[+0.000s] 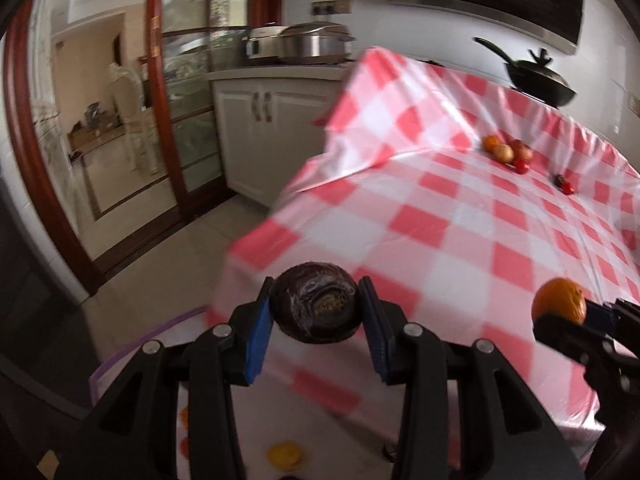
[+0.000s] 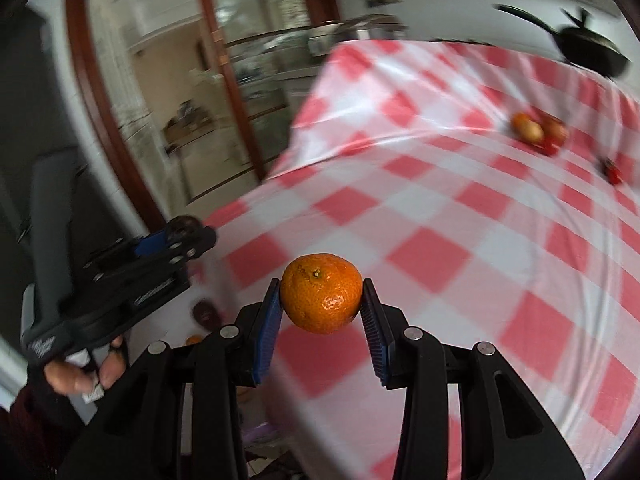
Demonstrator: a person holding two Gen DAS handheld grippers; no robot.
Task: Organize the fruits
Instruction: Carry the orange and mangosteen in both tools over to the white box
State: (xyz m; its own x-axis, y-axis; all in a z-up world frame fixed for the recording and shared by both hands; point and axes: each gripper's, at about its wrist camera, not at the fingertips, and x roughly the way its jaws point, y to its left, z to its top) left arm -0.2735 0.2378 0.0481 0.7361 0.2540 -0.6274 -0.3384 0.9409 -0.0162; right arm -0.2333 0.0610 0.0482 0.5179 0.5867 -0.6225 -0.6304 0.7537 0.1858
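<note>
i've got a dark purple passion fruit [image 1: 314, 303] clamped between the blue pads of my left tongs [image 1: 316, 312], held in the air over the near left corner of the table [image 1: 460, 216]. my right tongs [image 2: 322, 300] are clenched on an orange [image 2: 321, 293], also held above the red and white checked cloth; from the left camera the same orange [image 1: 559, 301] shows at the right edge, level with the passion fruit and well apart from it.

far across the table sits a small cluster of fruit [image 1: 507, 151], an orange one, a yellowish one and a reddish one touching each other, with a small red fruit just beside them. another small red fruit [image 1: 566, 186] lies a little to the right, apart from the cluster.

below the table edge i can see a pale surface with a yellow fruit [image 1: 285, 454] on it. a hand [image 2: 86, 374] grips the handle of the left tongs. a black pan [image 1: 538, 80] stands beyond the table's far side.
</note>
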